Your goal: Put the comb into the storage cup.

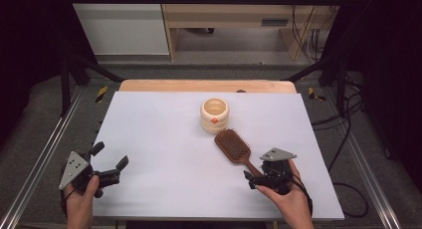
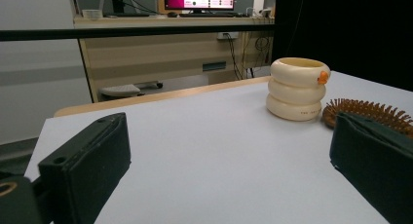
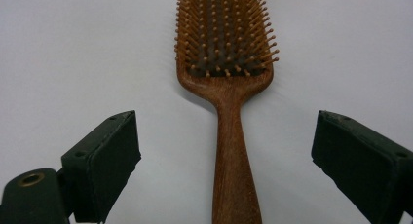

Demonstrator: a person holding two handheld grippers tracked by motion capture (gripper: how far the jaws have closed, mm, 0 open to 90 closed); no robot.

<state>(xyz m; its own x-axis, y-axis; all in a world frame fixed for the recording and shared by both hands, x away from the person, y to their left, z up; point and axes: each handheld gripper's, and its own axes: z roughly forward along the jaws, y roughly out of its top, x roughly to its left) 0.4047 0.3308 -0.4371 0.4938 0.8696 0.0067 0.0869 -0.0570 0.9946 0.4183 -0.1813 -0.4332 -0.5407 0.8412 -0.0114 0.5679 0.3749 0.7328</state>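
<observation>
The right claw [image 3: 226,160] straddles the handle of the wooden hairbrush [image 1: 234,148], its jaws spread wide on either side and touching nothing. The hairbrush lies bristles up on the white tabletop [image 1: 164,139], just in front of and slightly right of the cream ringed cup [image 1: 214,115], with its handle pointing away from the cup toward the person's right hand [image 1: 288,201]. The left claw [image 1: 110,170] sits well to the left of the cup near the tabletop's front edge, also wide open and empty.

The likely risks: the handle is narrow and smooth, so if the jaws close off centre it could twist or slide out. A grip this far down the handle leaves the heavy head hanging, so the brush may droop or pivot when lifted. If the claw comes down too low its pads could scrape the tabletop and push the brush toward the cup, which looks light enough to tip.

Count: 1 hairbrush, 1 cup, 2 claws
</observation>
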